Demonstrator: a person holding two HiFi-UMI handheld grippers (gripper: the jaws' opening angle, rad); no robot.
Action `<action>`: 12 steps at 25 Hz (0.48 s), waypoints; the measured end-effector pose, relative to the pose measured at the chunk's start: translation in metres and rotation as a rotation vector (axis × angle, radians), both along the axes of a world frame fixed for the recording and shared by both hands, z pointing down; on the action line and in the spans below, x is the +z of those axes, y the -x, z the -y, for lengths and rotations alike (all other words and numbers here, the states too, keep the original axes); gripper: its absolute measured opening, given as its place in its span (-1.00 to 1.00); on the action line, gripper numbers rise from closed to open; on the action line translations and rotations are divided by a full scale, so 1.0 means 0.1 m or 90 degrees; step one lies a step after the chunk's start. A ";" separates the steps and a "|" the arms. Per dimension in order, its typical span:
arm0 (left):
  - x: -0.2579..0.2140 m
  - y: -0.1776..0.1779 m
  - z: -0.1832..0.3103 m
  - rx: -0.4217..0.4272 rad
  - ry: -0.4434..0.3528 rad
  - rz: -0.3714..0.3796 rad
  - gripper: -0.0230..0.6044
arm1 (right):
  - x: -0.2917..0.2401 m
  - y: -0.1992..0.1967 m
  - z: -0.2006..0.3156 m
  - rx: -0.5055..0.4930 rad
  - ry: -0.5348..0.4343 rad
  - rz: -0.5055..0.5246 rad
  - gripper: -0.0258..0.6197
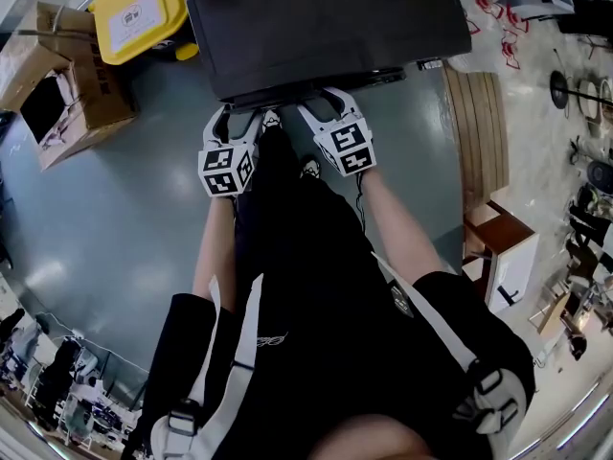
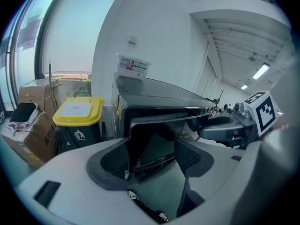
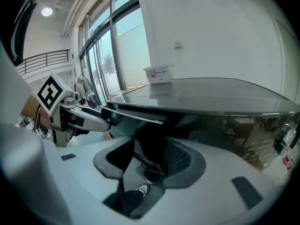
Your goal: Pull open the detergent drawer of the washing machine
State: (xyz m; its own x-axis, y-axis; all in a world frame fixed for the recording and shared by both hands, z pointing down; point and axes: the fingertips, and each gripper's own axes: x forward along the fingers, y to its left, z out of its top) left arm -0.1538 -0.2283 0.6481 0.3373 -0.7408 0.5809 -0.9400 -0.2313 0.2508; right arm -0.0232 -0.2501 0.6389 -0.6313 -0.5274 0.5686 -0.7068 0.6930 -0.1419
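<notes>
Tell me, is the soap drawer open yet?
Not yet. Done: the left tongs and right tongs sit at the front of the washing machine. In hand: the right tongs' jaws are closing, the dark drawer front between them. Left: pulling it out; it looks barely open, if at all.

Workshop-like hall: tall glazed wall point(image 3: 101, 46), cardboard boxes point(image 1: 57, 84), yellow-lidded bin point(image 1: 139, 12), grey floor point(image 1: 124, 218)

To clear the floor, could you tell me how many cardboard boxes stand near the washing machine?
2: one brown cardboard box left of the black washing machine, another behind it beside the yellow-lidded bin. Others may be hidden.
</notes>
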 end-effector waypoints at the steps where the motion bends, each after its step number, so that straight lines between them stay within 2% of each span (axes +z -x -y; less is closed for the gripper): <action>1: 0.00 0.00 0.00 -0.002 0.000 0.001 0.02 | -0.01 0.00 0.00 0.003 0.000 0.001 -0.29; 12: -0.02 0.00 -0.09 -0.020 -0.004 -0.001 0.02 | -0.03 -0.04 -0.08 0.010 0.004 0.004 -0.31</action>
